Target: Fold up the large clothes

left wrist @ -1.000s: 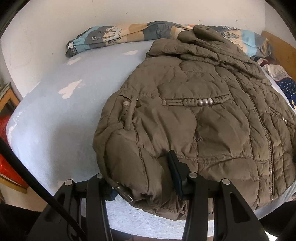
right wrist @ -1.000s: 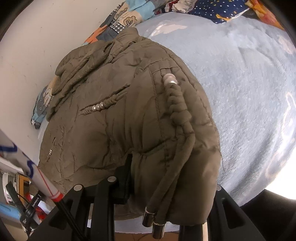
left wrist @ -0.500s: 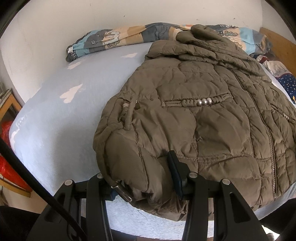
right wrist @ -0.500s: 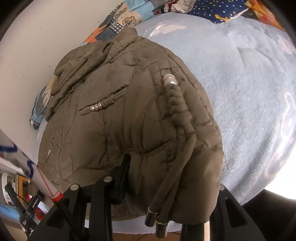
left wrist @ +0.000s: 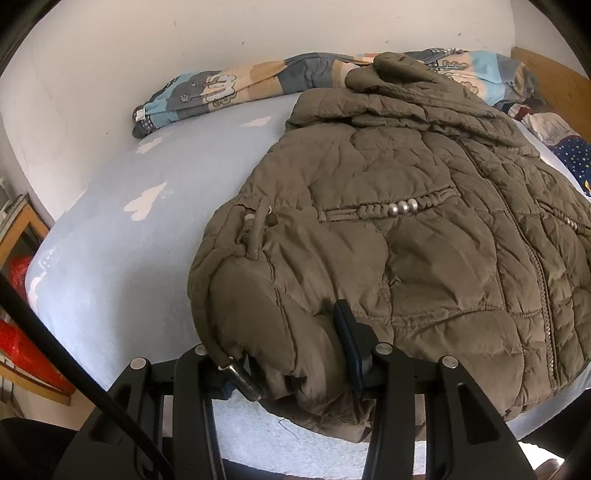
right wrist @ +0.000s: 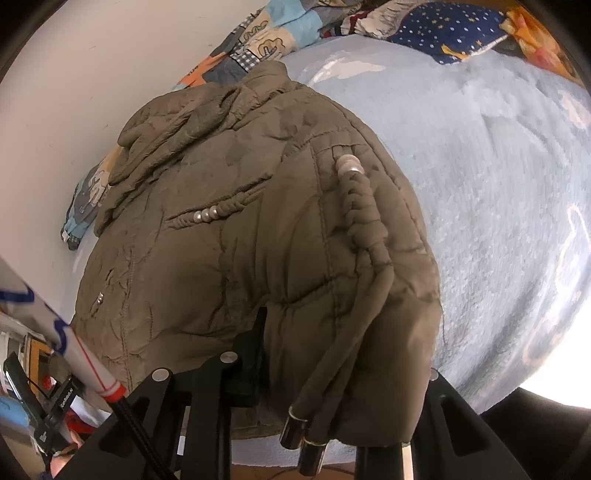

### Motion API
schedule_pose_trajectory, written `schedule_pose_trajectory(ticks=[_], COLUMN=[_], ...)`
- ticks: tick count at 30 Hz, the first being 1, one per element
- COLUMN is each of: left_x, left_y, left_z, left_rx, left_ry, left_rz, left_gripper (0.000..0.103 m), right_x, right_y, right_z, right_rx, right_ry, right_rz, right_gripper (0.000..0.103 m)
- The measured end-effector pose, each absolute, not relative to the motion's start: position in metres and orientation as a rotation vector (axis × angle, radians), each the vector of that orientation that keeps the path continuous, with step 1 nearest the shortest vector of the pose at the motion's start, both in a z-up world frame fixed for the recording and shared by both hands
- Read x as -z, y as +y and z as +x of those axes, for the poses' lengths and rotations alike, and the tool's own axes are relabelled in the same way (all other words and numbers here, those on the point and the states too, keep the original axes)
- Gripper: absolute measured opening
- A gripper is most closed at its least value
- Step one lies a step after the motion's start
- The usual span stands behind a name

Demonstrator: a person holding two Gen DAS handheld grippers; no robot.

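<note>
An olive-brown quilted jacket (left wrist: 424, 229) lies front up on a light blue bed (left wrist: 122, 266), collar towards the wall. My left gripper (left wrist: 288, 354) is shut on the jacket's near hem corner, puffy fabric bunched between its fingers, and a metal-tipped drawcord (left wrist: 240, 380) hangs by the left finger. In the right wrist view the jacket (right wrist: 221, 240) drapes its other hem corner over my right gripper (right wrist: 314, 362). Its jaws are closing with fabric pressed between them, and the right finger is hidden under the cloth. Two metal-tipped cords (right wrist: 306, 432) dangle in front.
A patterned quilt (left wrist: 221, 88) lies along the white wall behind the jacket. Dark star-print bedding (right wrist: 443, 29) is piled at the head end by a wooden headboard (left wrist: 554, 85). A wooden shelf with something red (left wrist: 18, 332) stands beside the bed's near edge.
The right gripper's jaws have narrowed a little on the hem. The left gripper has kept its hold, and the jacket lies as before.
</note>
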State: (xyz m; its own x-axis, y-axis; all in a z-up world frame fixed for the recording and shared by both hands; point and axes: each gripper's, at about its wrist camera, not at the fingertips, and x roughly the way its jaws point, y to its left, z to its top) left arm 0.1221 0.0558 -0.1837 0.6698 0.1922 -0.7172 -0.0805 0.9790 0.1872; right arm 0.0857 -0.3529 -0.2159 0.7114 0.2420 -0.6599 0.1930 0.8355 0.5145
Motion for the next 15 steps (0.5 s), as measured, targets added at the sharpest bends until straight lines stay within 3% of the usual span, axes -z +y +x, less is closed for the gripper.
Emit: schedule_pose_trajectory(ticks=[15], left_x=[0.164], left_y=[0.05], left_z=[0.113], left_rx=[-0.134], left_ry=[0.729], left_rz=[0.18], left_gripper=[0.036], right_x=[0.189], right_y=[-0.354], right_z=[0.072], right_rx=[-0.064], right_ry=[0.693], right_rz=[0.588], right_gripper=[0.023])
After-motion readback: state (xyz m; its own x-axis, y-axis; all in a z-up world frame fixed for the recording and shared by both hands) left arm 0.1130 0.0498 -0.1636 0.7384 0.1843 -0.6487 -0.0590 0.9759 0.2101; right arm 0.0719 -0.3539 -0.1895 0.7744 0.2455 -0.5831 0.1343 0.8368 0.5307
